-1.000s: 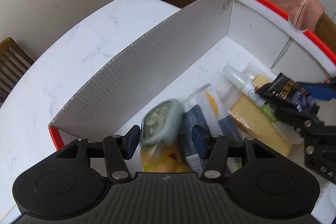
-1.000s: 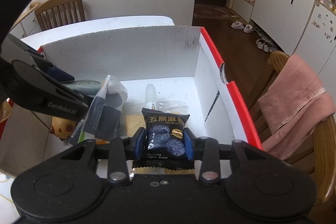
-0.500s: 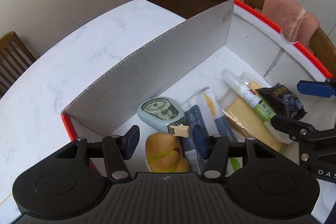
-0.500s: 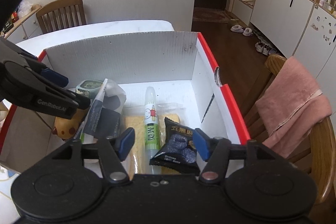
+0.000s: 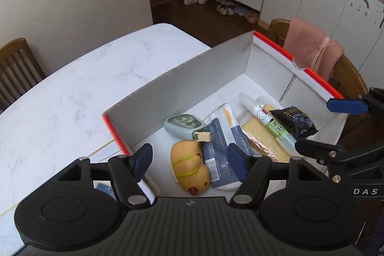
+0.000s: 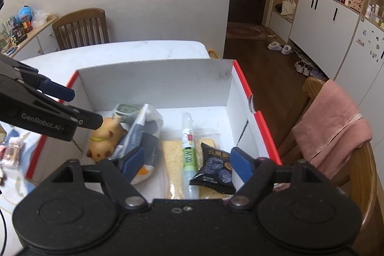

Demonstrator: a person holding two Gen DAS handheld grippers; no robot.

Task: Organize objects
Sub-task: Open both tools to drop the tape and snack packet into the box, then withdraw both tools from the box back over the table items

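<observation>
Right wrist view: both grippers' fingers (image 6: 134,161) are spreading, empty, above the box (image 6: 153,78) at the bench's edge; snack packet (image 6: 214,168) lies atop the tube (image 6: 188,150), so it might slide.

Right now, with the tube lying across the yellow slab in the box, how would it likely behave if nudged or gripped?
The tube is round and slender, so a sideways nudge would probably roll it off the yellow slab. Its glossy plastic looks slippery, so narrow pads may slide. It appears stiff and light, likely lifting without sagging. The black snack packet leaning beside it may shift too.
</observation>
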